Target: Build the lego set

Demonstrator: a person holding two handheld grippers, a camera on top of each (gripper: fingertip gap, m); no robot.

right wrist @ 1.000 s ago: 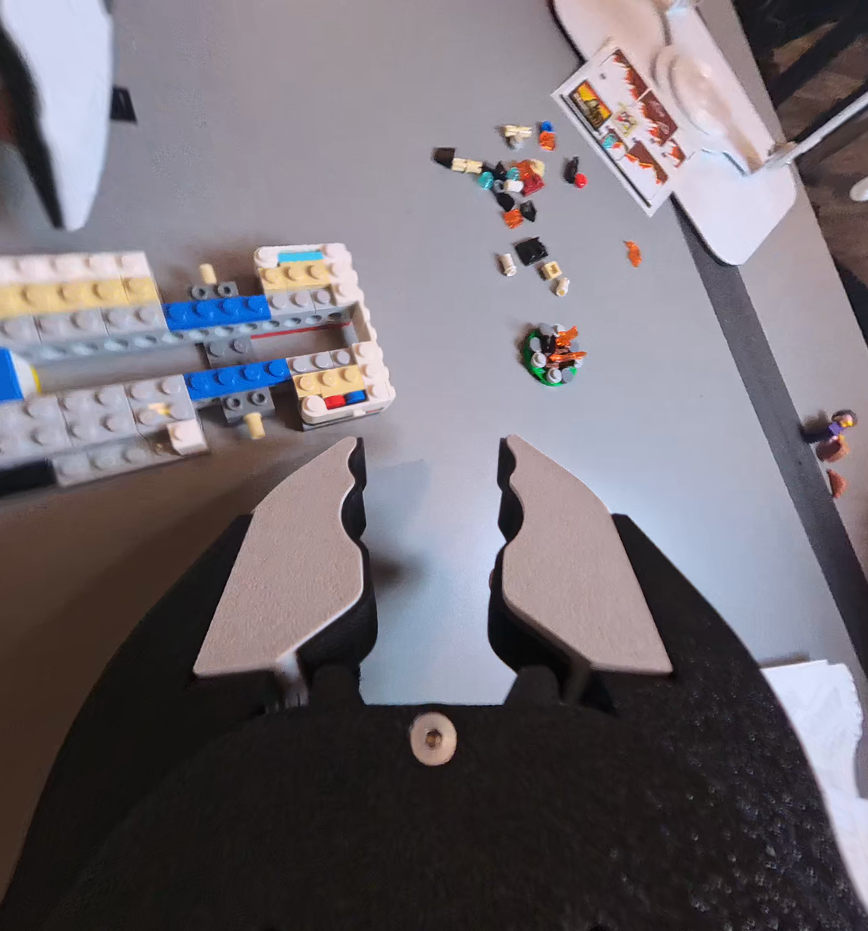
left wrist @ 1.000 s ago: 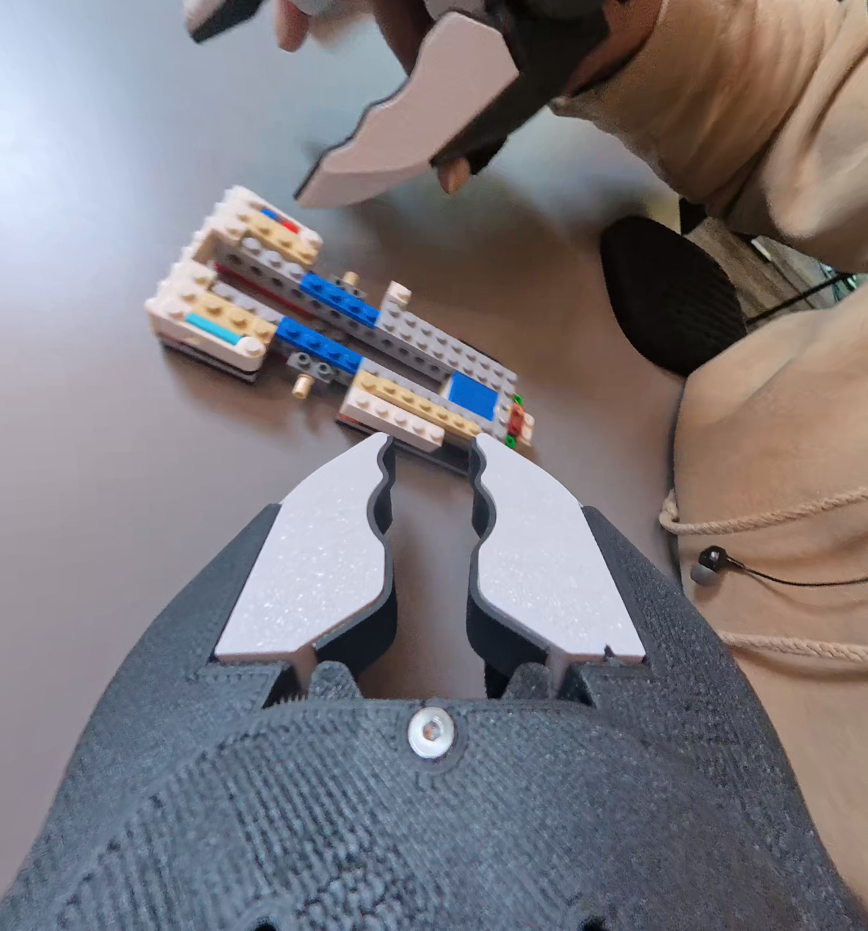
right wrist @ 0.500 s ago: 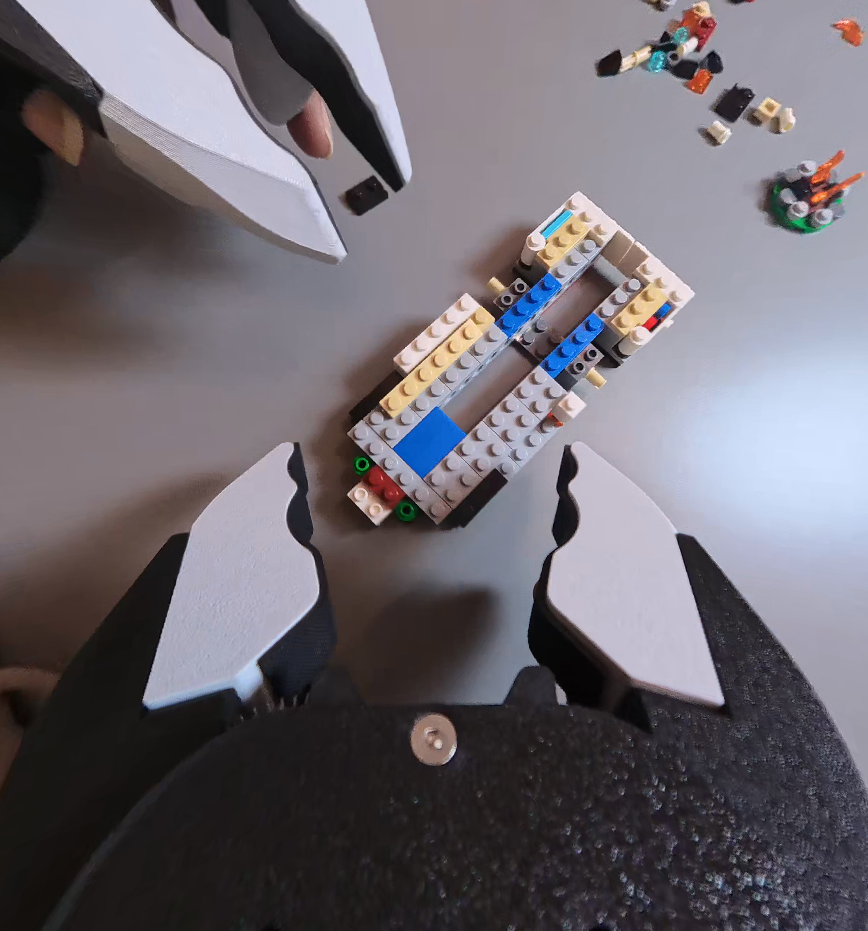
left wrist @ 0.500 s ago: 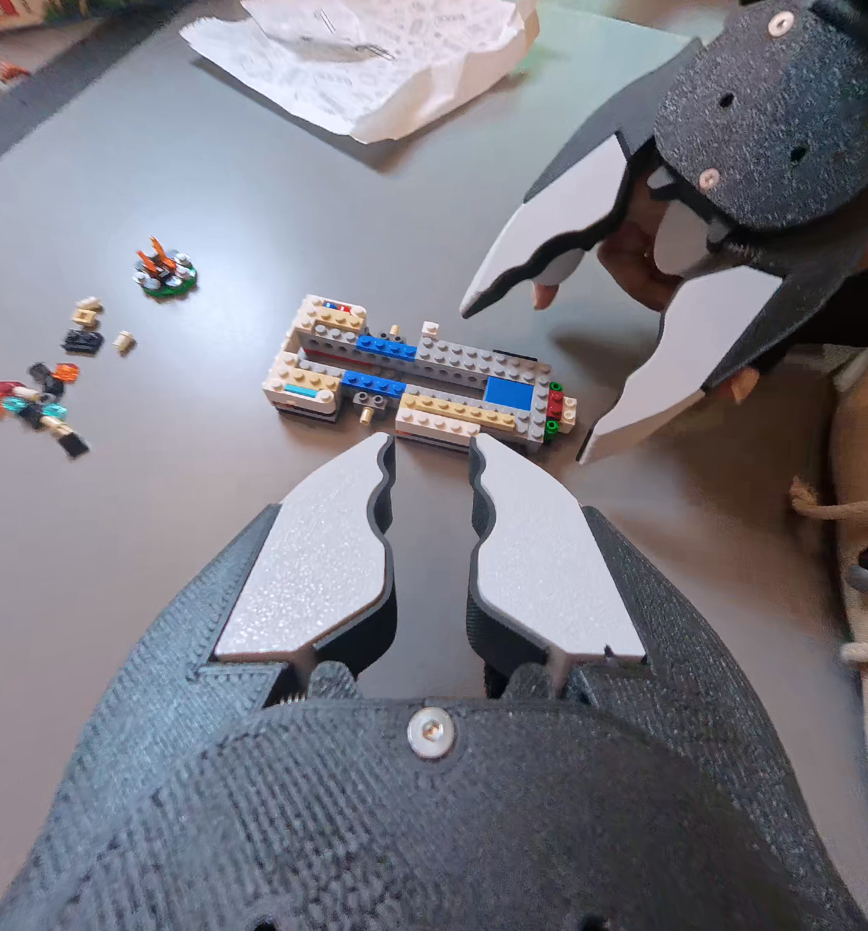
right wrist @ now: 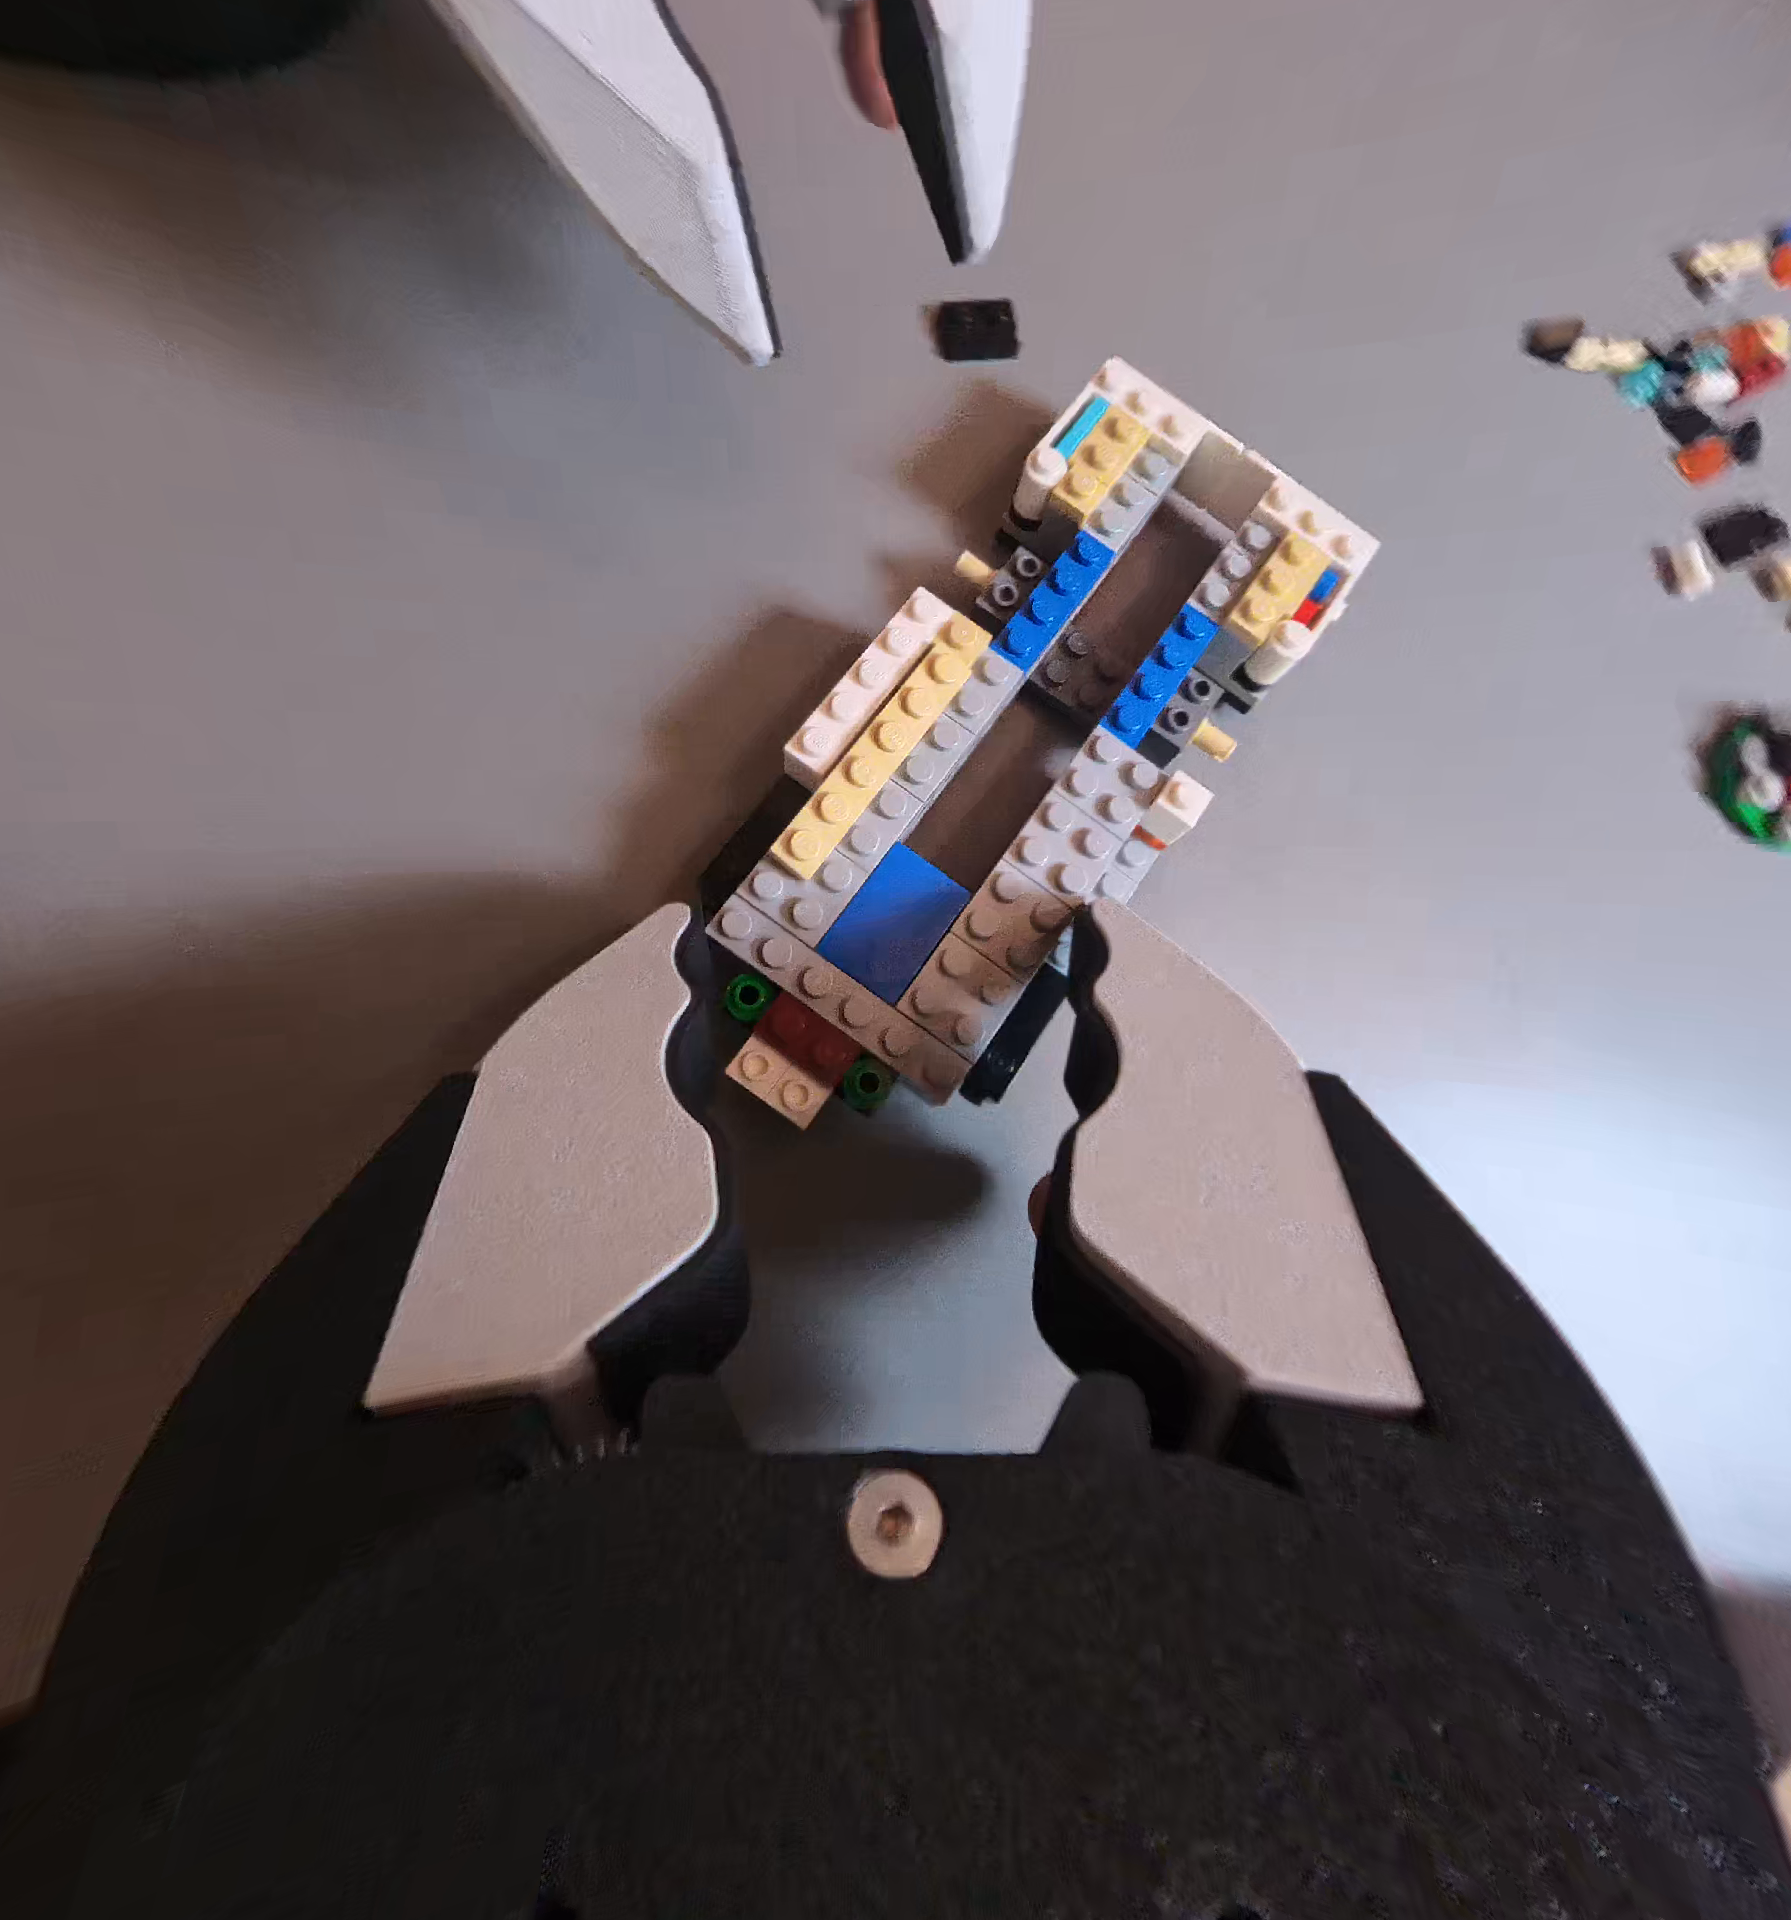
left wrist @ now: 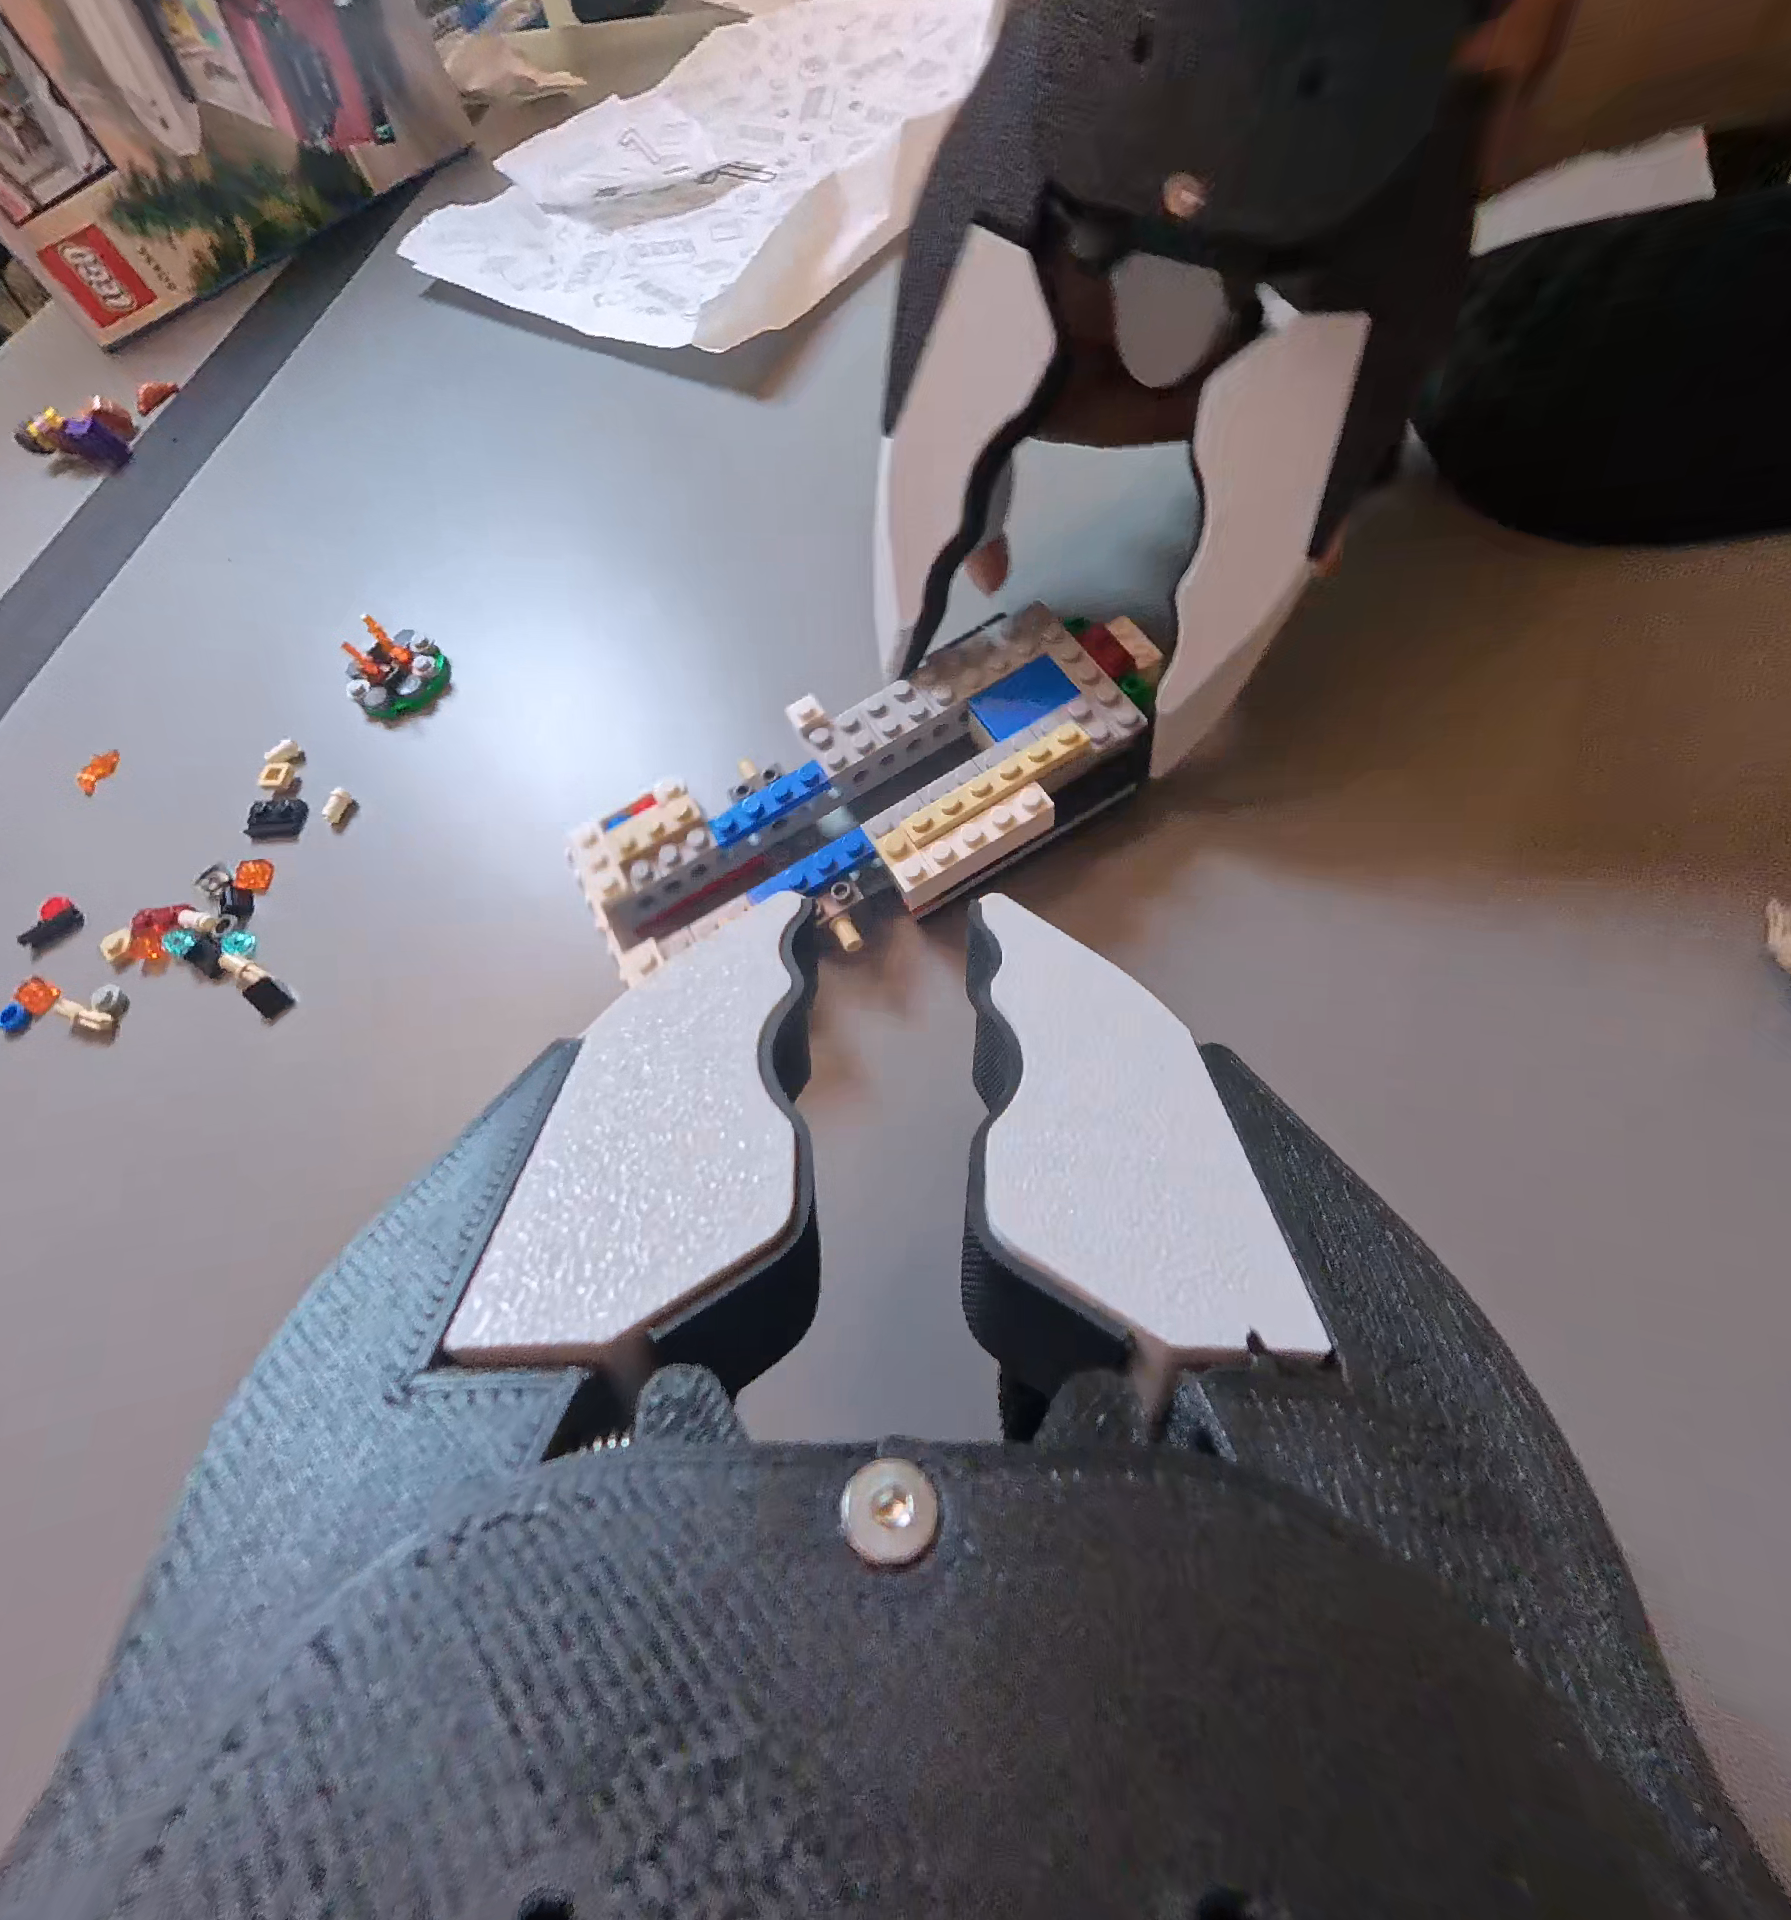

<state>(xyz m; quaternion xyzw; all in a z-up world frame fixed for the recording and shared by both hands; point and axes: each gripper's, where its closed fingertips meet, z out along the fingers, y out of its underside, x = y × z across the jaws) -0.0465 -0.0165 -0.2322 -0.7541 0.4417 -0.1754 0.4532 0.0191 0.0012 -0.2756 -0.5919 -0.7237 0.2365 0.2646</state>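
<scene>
The right hand-held gripper (right wrist: pixel 886 925) has its two fingers closed on either side of the near end of one long brick-built model (right wrist: pixel 1036 717) of grey, blue, tan and white bricks, lying on the grey tabletop (right wrist: pixel 351 623). The left hand-held gripper (left wrist: pixel 886 914) hangs just beside the model's flank, its jaws slightly parted with nothing between them. Farther off lie one small black brick (right wrist: pixel 977 330), one round green-based piece (left wrist: pixel 395 675), a scatter of small loose pieces (left wrist: pixel 174 935), one sheet of printed paper (left wrist: pixel 704 208) and one toy box (left wrist: pixel 122 197).
</scene>
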